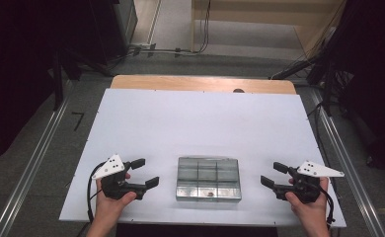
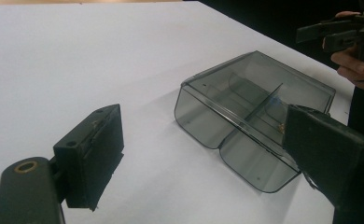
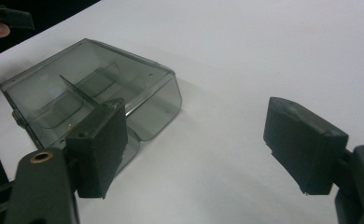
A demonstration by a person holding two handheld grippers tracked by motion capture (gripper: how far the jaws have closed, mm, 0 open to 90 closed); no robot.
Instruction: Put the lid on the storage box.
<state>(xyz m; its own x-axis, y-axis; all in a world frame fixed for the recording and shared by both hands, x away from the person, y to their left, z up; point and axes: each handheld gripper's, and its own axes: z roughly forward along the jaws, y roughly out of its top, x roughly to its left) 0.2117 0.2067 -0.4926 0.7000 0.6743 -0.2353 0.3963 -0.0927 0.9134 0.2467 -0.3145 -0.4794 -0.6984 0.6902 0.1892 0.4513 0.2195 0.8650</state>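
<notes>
Here both pairs of jaws stand apart with nothing between them. The left gripper [image 1: 148,173] and right gripper [image 1: 271,175] flank one smoky clear compartment box [image 1: 209,177], lid closed, on the white table [image 1: 190,118], each clear of its sides.
</notes>
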